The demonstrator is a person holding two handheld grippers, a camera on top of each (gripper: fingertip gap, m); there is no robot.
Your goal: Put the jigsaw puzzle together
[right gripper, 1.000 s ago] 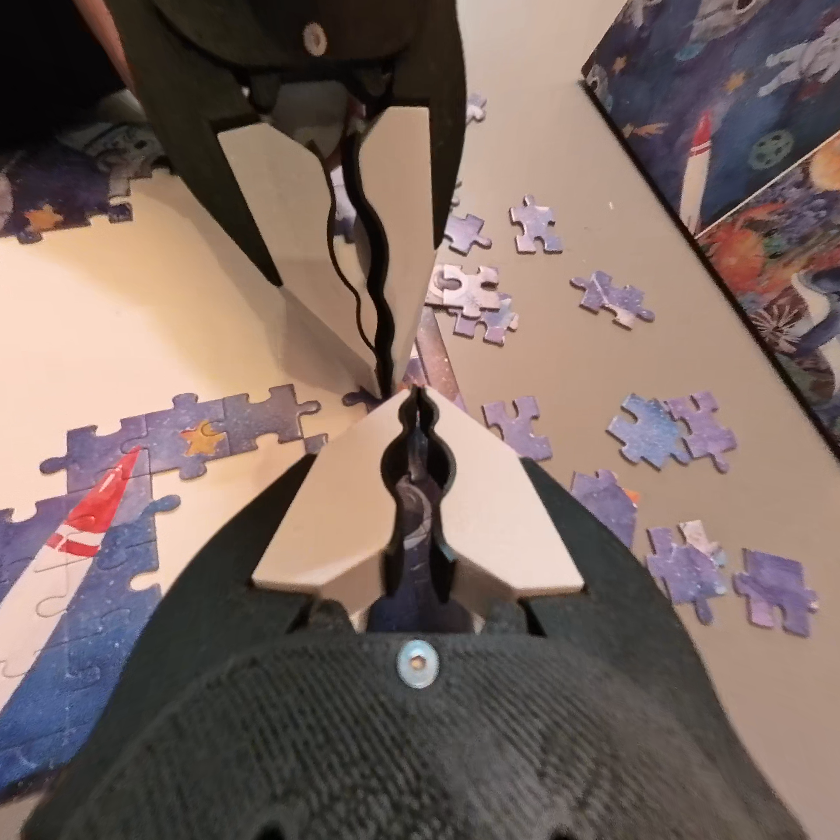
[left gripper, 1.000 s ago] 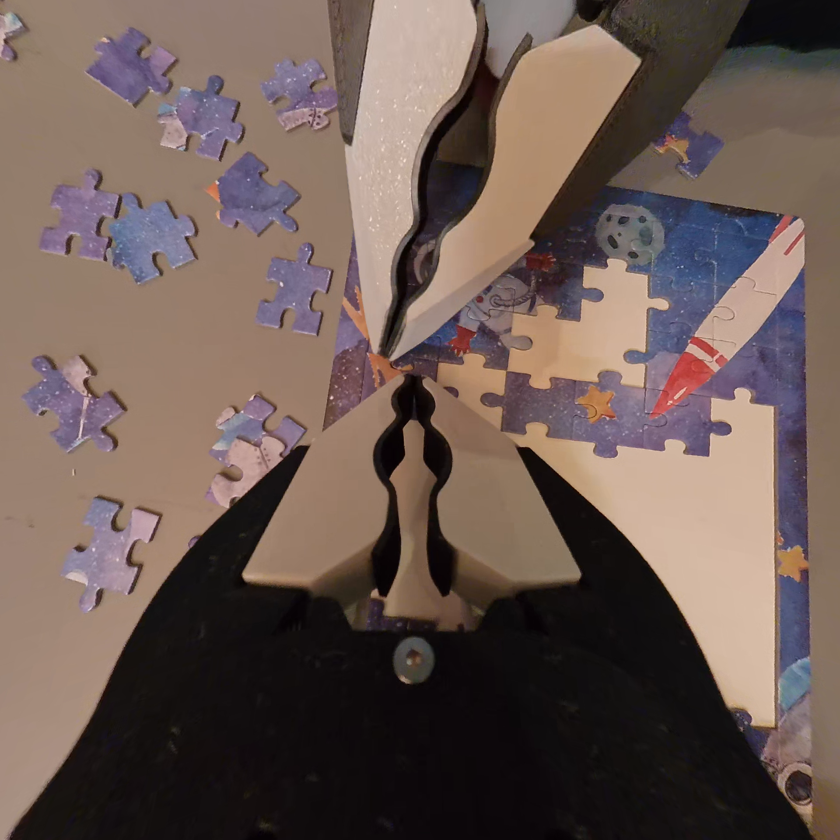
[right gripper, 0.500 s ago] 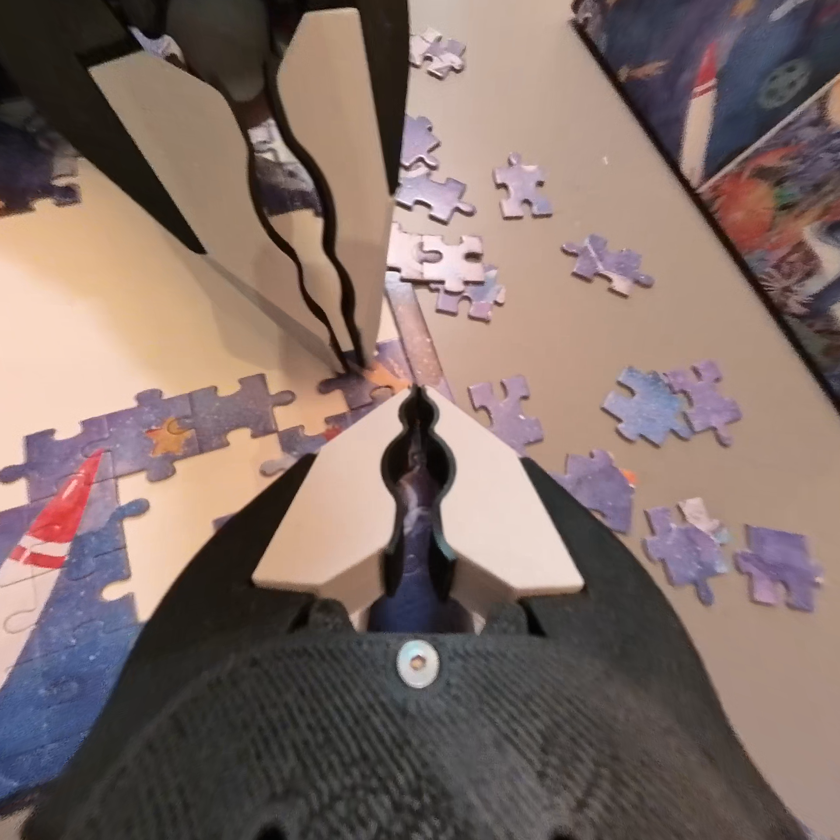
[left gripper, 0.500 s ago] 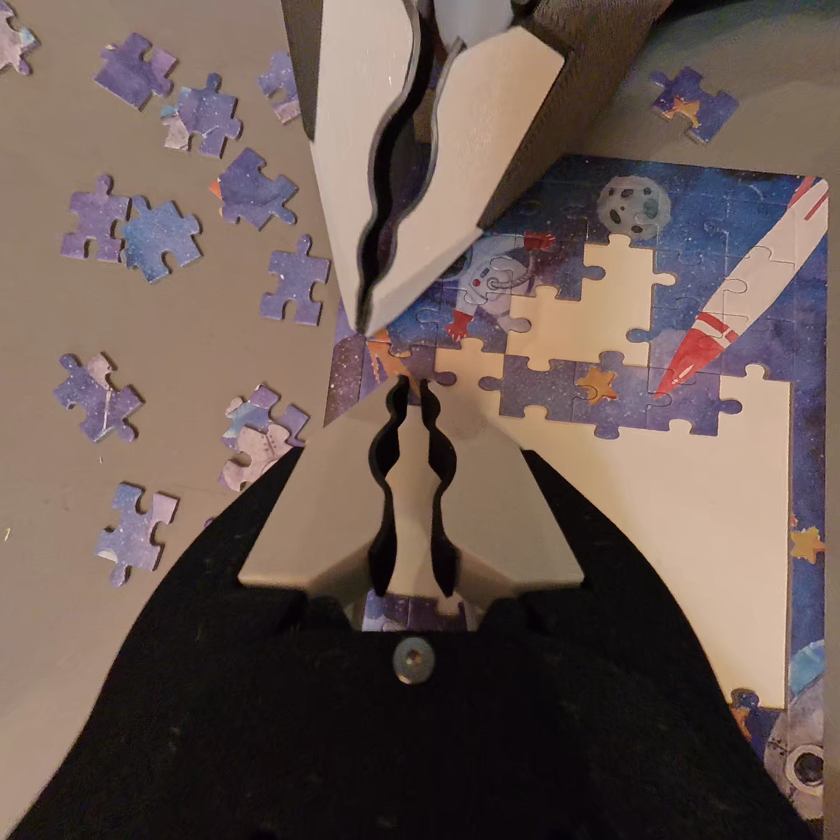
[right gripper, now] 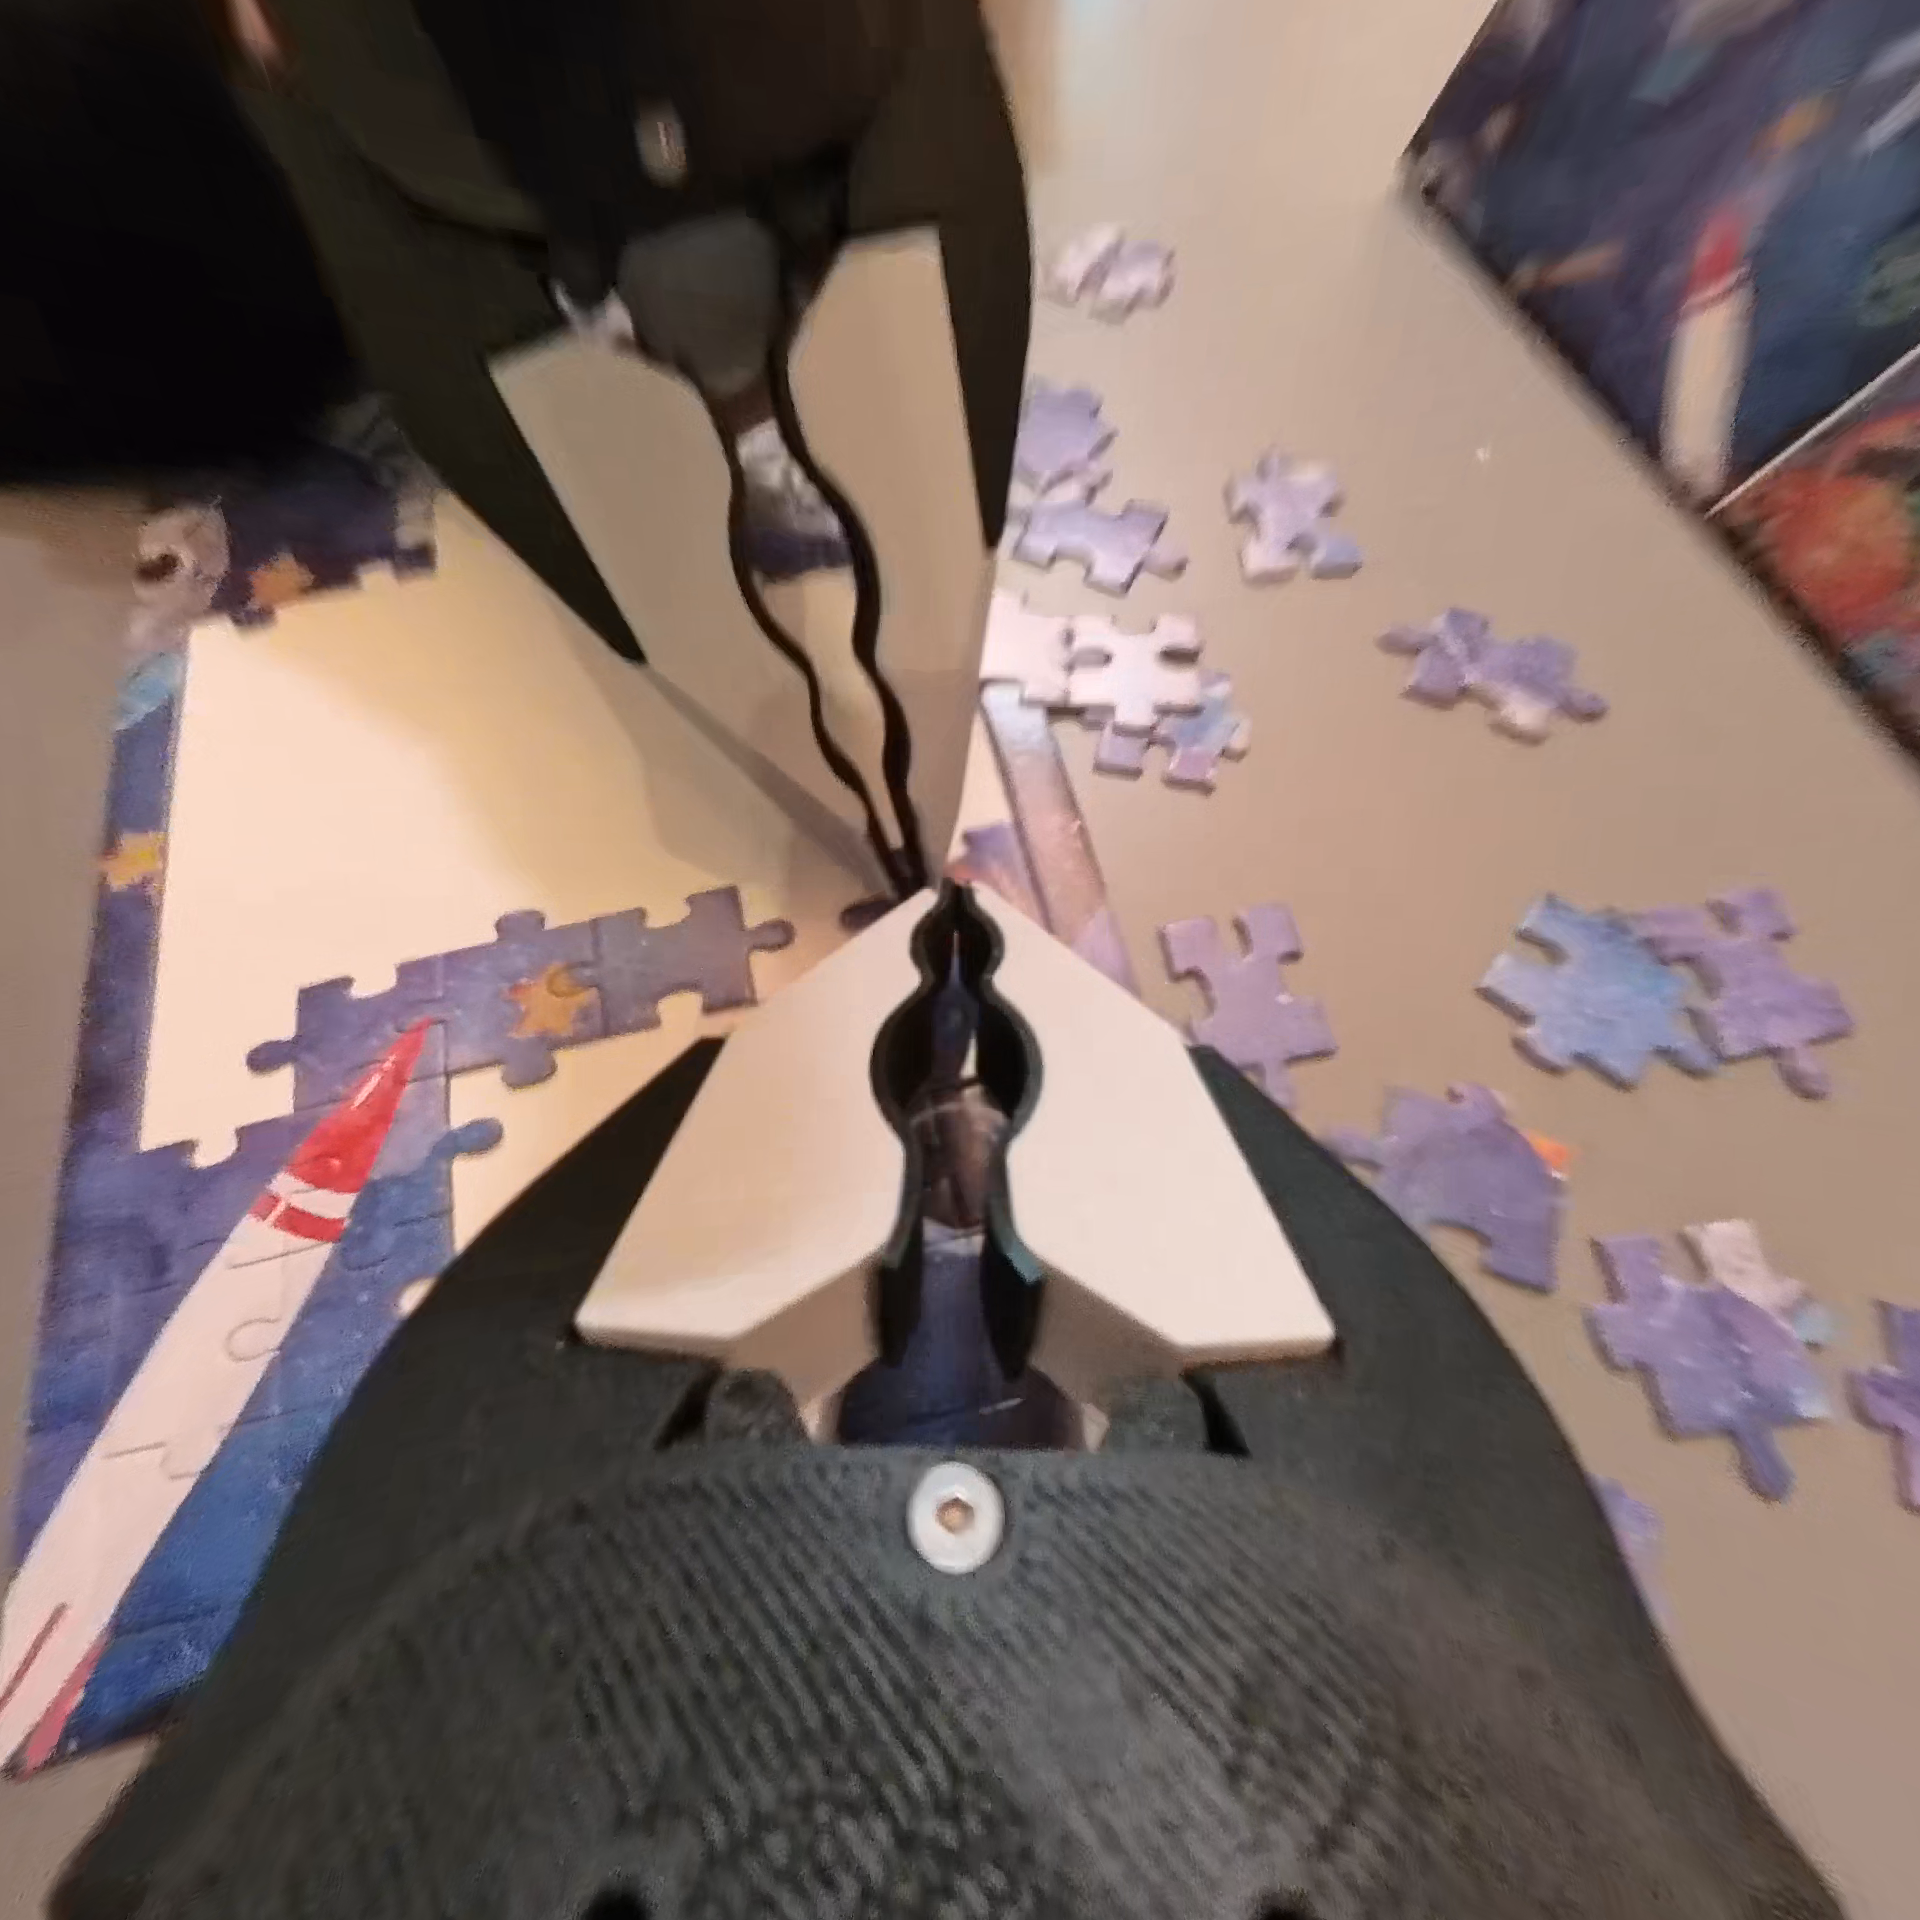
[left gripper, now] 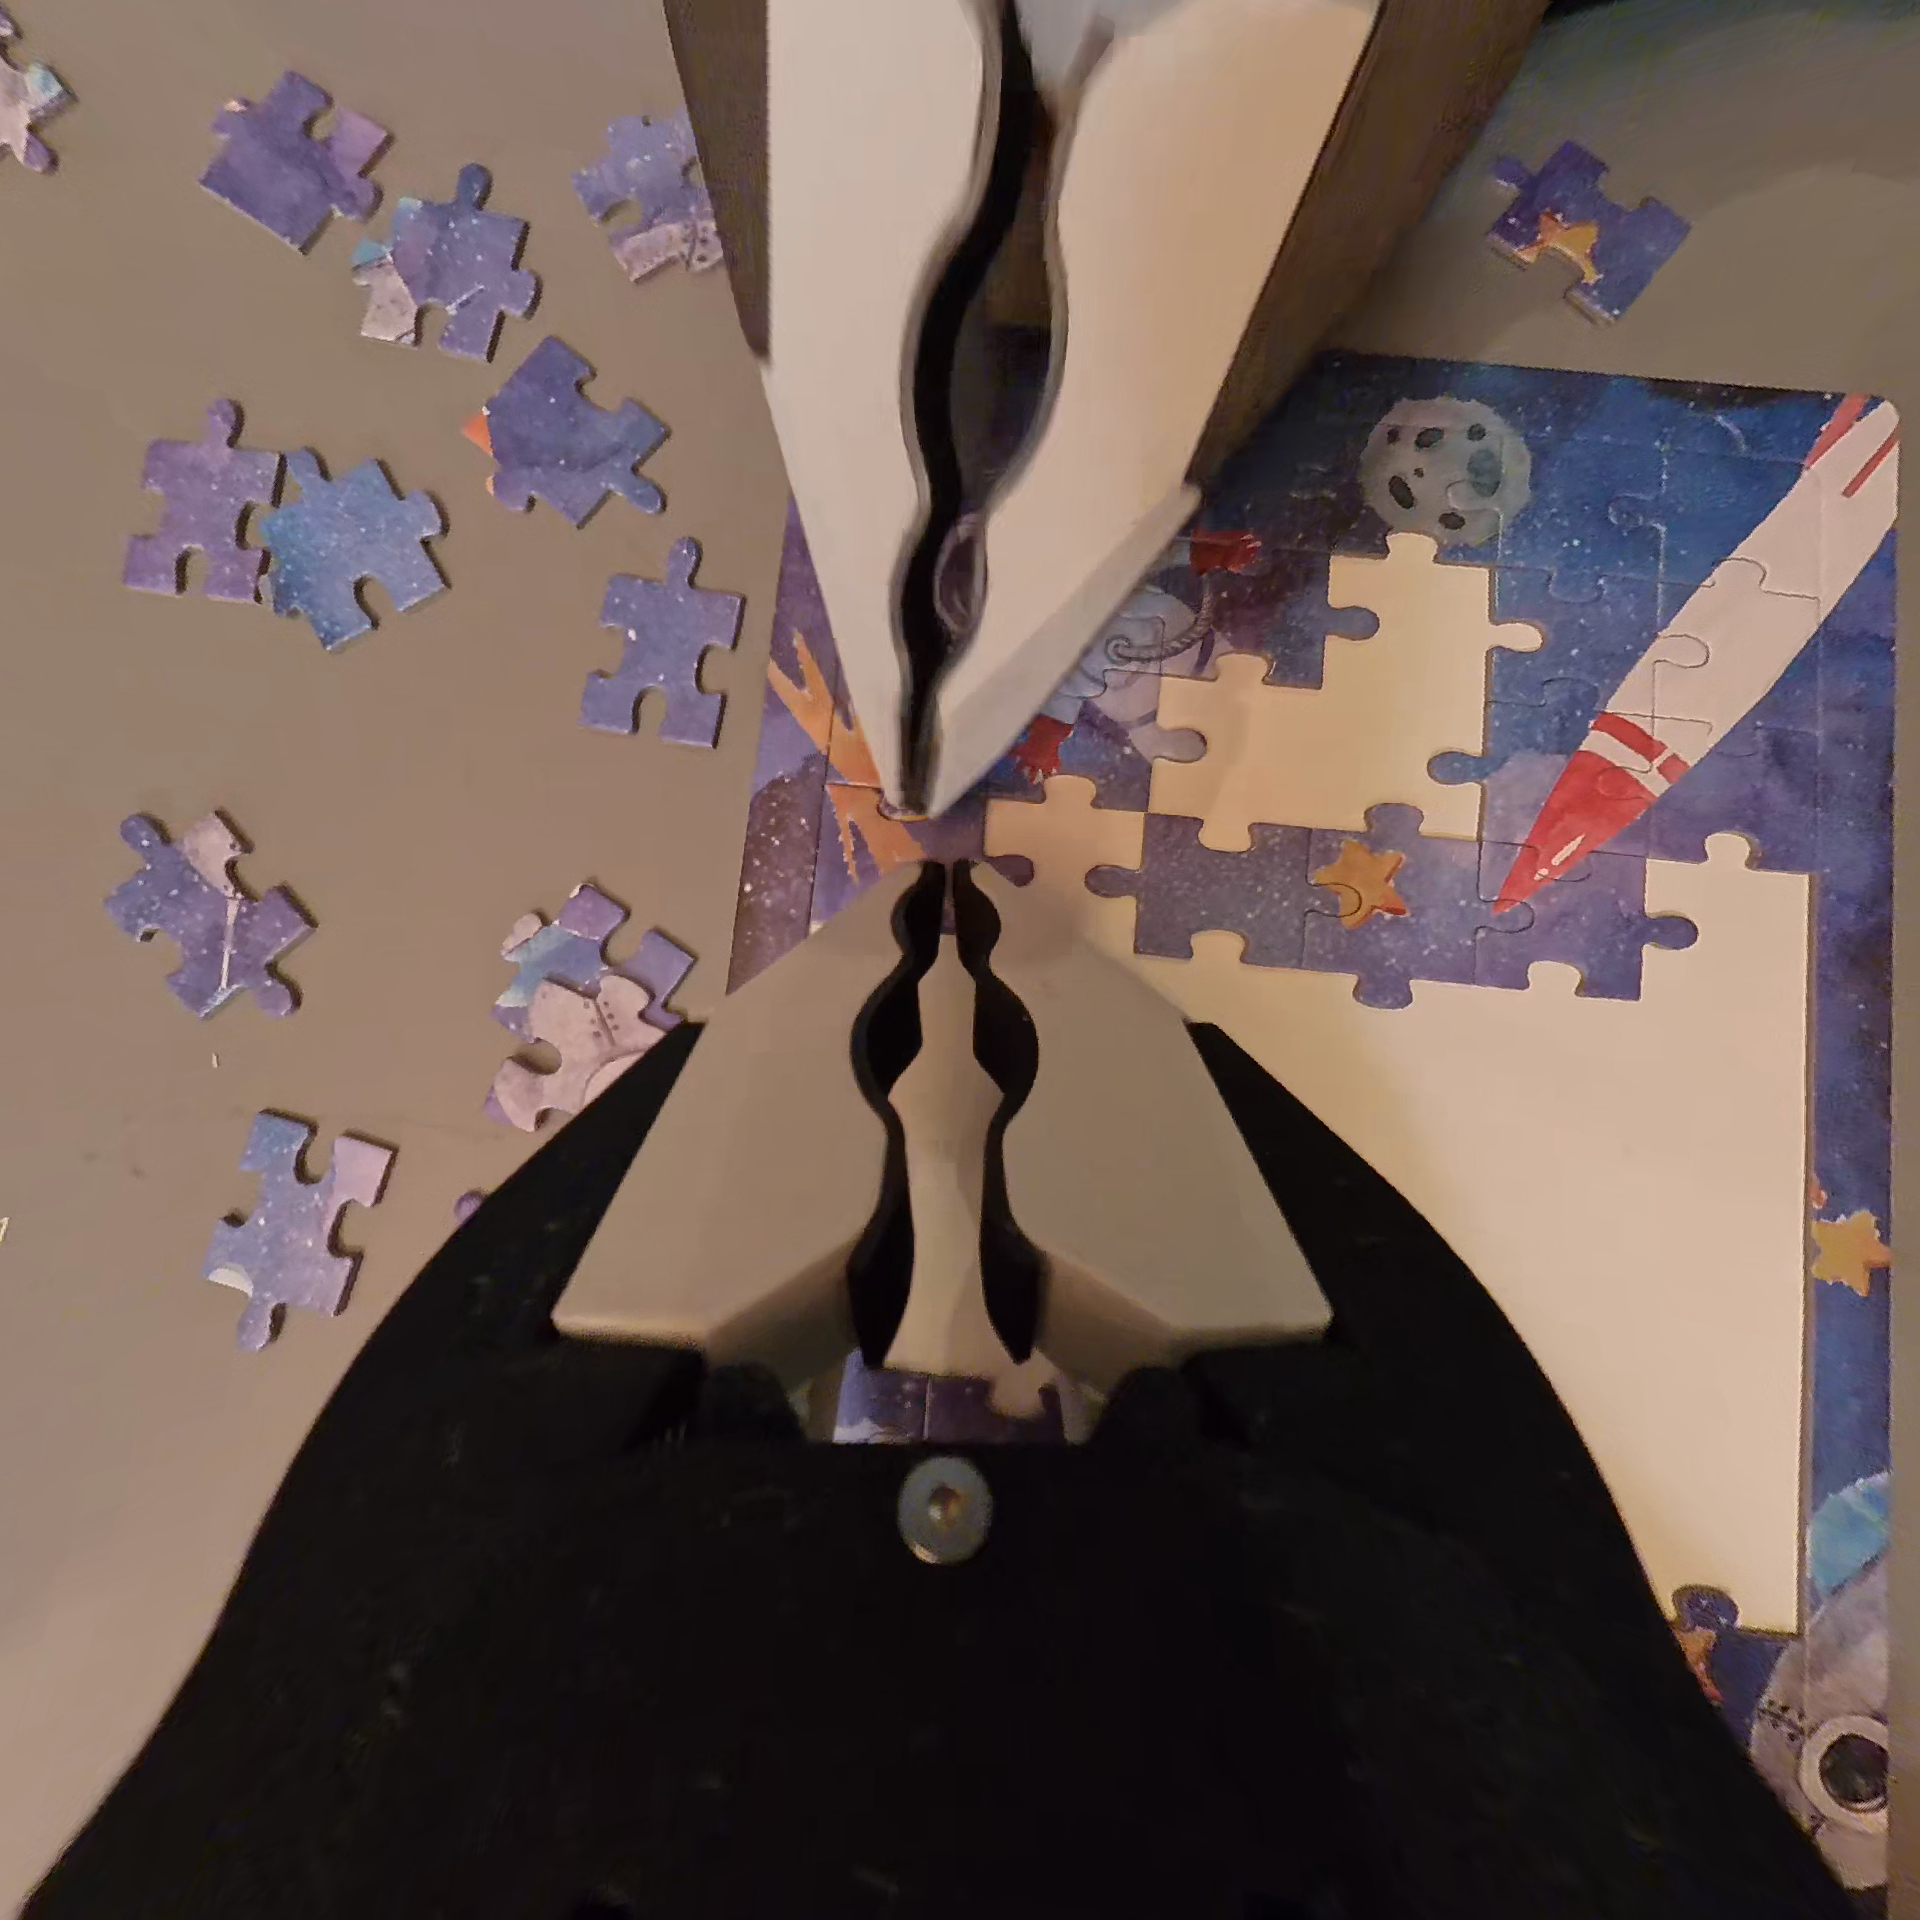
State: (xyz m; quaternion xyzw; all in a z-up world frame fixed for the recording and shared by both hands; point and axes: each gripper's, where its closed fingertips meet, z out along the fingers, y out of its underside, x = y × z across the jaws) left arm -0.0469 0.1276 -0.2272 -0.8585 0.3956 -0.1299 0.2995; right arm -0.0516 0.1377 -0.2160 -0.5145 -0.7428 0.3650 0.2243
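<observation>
Tools meet tip to tip over the left edge of the puzzle board (left gripper: 1455,1195): the left tool (left gripper: 943,878) has its fingers almost together with nothing between them, and the right tool (right gripper: 954,902) is closed, its tips down on a purple-and-orange piece (left gripper: 883,831) set in the board. Loose purple pieces (left gripper: 343,551) lie scattered on the grey tabletop (left gripper: 416,935) beside the board. A picture box (right gripper: 1714,260) lies farther off.

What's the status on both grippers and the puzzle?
Left gripper and right gripper shut, holding nothing, tips at puzzle board corner. Loose pieces beside it.
</observation>
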